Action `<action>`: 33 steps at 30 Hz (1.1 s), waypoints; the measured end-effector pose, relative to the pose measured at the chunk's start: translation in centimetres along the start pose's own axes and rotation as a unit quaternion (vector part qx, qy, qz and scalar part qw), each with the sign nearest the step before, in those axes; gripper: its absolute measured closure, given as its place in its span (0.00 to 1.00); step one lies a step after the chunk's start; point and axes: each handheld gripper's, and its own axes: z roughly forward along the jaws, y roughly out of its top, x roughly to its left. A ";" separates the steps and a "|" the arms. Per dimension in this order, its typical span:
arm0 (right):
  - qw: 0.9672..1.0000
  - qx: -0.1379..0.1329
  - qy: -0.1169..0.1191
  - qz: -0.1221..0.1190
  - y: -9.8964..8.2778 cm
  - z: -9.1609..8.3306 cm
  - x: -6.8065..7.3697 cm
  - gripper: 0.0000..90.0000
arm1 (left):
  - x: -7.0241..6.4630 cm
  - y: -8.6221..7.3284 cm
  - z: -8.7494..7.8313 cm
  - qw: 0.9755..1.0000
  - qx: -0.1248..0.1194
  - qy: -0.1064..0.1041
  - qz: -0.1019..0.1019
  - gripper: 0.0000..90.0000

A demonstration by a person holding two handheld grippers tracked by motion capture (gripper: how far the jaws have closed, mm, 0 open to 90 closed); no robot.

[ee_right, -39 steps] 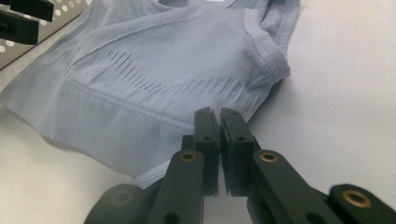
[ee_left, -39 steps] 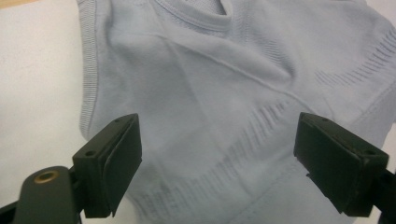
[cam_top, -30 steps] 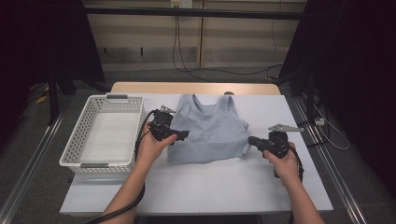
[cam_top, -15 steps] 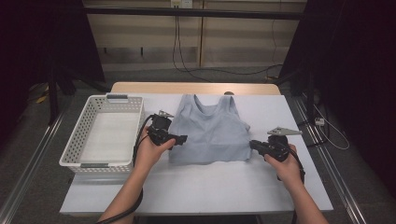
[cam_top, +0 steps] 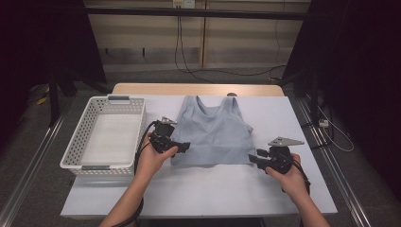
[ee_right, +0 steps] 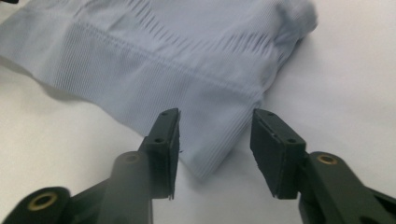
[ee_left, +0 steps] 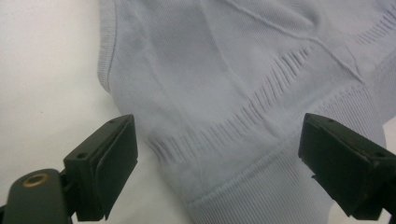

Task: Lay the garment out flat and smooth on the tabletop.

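Your right gripper (ee_right: 215, 140) has just been opening and has slid back along the hem; the top's (cam_top: 213, 132) corner lies between its parted jaws, pads off the cloth. Your left gripper (ee_left: 219, 163) hangs wide open over the top's other hem corner. The top lies flat mid-table (cam_top: 198, 189), beside the basket (cam_top: 75, 156).

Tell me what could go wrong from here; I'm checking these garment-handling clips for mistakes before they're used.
1. The right gripper has just been opening, with the corner of the grey top between its jaws but not pinched; closing now may catch just one layer.
2. The left gripper stands wide open over the ribbed hem, so a one-sided pull could skew the top.
3. Dragging might bunch the white table cover.
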 end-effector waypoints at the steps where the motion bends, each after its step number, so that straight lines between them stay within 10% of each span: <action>1: 1.000 0.005 0.001 -0.001 -0.2 0.2 0.1 0.61 | 0.0 -0.1 0.0 1.000 -0.001 0.000 0.001 0.13; 8: 0.998 0.038 -0.009 -0.040 -0.8 0.7 0.6 0.96 | -0.2 -0.5 -0.1 1.000 -0.008 -0.006 0.007 0.13; 18: 0.999 -0.049 -0.001 0.007 0.8 -1.5 -1.0 0.97 | -0.1 -1.2 -0.2 1.000 0.001 -0.004 0.007 0.13; 33: 0.998 -0.055 -0.009 0.014 1.6 -0.7 -1.5 0.97 | -0.4 -3.0 -0.4 1.000 0.031 -0.003 -0.002 0.19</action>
